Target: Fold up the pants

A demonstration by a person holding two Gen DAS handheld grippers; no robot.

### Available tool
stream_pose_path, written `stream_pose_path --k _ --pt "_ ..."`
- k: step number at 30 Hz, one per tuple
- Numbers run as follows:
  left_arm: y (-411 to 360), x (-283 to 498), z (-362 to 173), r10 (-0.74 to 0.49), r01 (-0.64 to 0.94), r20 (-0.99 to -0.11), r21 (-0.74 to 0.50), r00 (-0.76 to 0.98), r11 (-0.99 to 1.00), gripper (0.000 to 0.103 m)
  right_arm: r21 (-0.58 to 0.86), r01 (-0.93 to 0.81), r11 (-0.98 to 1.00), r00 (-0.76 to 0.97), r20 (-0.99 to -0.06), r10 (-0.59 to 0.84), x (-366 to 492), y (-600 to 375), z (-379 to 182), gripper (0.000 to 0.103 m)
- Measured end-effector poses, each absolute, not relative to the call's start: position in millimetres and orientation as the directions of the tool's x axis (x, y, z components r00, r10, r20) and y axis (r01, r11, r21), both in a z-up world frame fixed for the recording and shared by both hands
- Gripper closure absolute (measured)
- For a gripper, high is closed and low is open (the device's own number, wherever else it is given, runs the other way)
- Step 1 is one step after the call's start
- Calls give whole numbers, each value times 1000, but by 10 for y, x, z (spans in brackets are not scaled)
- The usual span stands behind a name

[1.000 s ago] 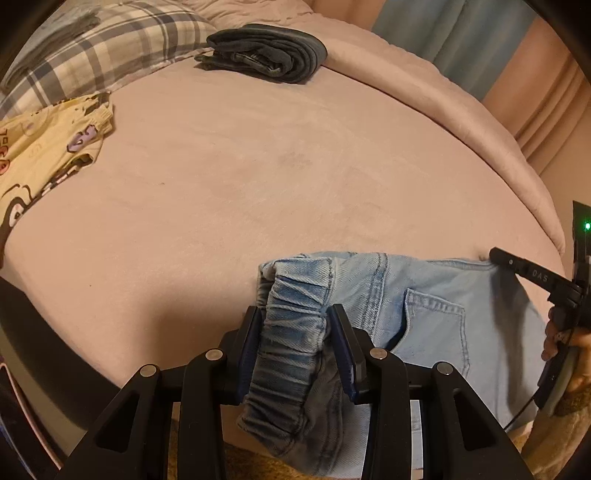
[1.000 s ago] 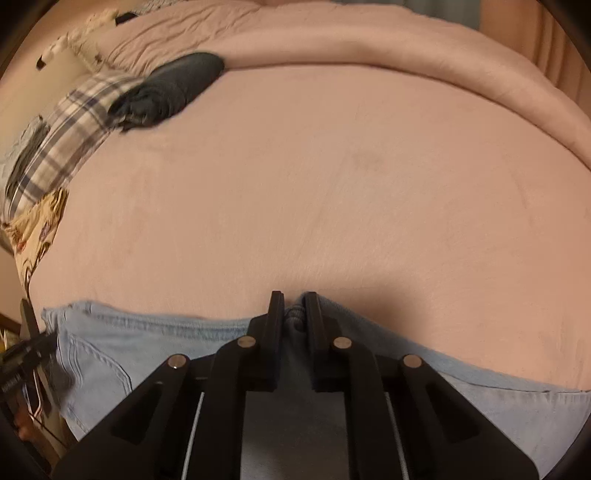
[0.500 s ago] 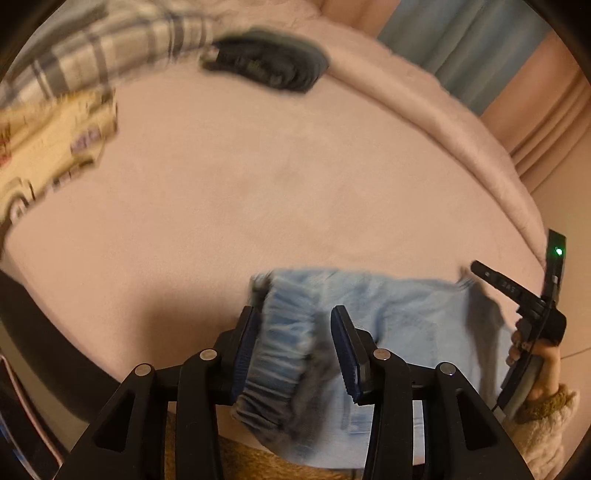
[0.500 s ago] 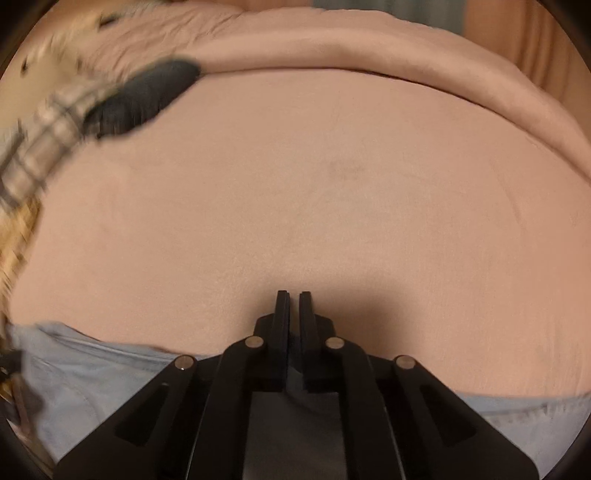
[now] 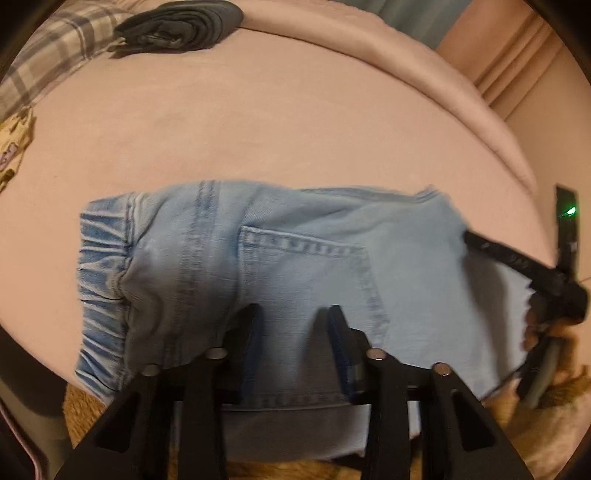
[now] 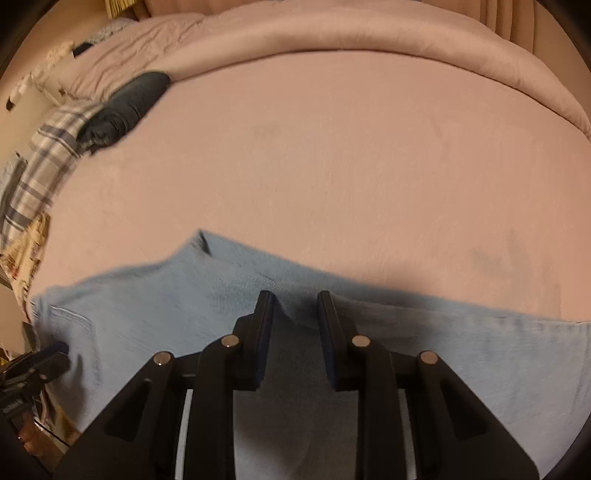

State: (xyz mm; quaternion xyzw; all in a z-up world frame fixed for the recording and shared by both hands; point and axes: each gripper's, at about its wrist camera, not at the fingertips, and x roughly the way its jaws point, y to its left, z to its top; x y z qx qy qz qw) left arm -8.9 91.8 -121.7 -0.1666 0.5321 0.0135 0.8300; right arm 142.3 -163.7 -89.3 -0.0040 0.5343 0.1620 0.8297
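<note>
Light blue jeans (image 5: 280, 266) lie flat at the near edge of the pink bed, elastic waistband at the left, back pocket facing up. My left gripper (image 5: 293, 314) hovers open over the seat of the jeans, holding nothing. My right gripper (image 6: 295, 299) is open over the leg part of the jeans (image 6: 184, 314), with cloth under its tips. The right gripper also shows at the right edge of the left wrist view (image 5: 517, 262).
The pink bedspread (image 5: 295, 122) stretches beyond the jeans. Folded dark pants (image 5: 177, 22) lie at the far left, next to plaid cloth (image 5: 44, 55) and a yellow printed garment (image 5: 11, 147). A rolled duvet (image 6: 369, 33) runs along the far side.
Both grippers have opened and let go of the jeans. The waistband, held bunched in the left jaws before, now lies spread on the bed. Both grippers have drawn back over the cloth.
</note>
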Motion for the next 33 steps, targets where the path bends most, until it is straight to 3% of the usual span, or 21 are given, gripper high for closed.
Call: stream_pose_path --k 7,12,13,16,20,23,26,29,31,33 --pt "967 -134 -1217 -155 -208 -888 -266 432 941 74 99 -233 968 451 -870 198 1434 -1713 -932 85" --pt "867 -60 -1155 -124 -192 -905 -217 407 957 74 213 -171 962 470 -841 269 1407 -2031 -857 87" --pt "841 13 -1116 -129 -183 -906 -218 404 959 74 213 -153 965 482 -836 261 1389 -2102 -813 83" --pt "695 144 -942 -189 -120 -878 -266 440 957 74 152 -75 985 563 -809 168 1281 -2495 -586 79" --pt "295 466 -795 -250 -14 -841 -292 481 956 74 186 50 981 574 -810 124 1166 -3213 -501 70" --pt "-57 827 -874 -342 65 -826 -351 448 934 75 190 156 969 560 -825 72 1103 -3698 -585 69" --pt "-355 1167 -1043 -339 90 -847 -332 410 939 74 206 226 952 538 -841 54 1096 -4013 -723 70" --pt "-534 1422 -1244 -275 73 -879 -269 390 960 74 178 268 947 520 -854 13 1120 -4135 -850 80" --pt "-579 1470 -1246 -260 70 -876 -254 406 965 74 162 298 941 519 -855 -17 1111 -4188 -901 98" --pt "-589 1508 -1234 -219 52 -881 -218 419 975 83 96 341 935 510 -855 -98 1134 -4205 -918 103"
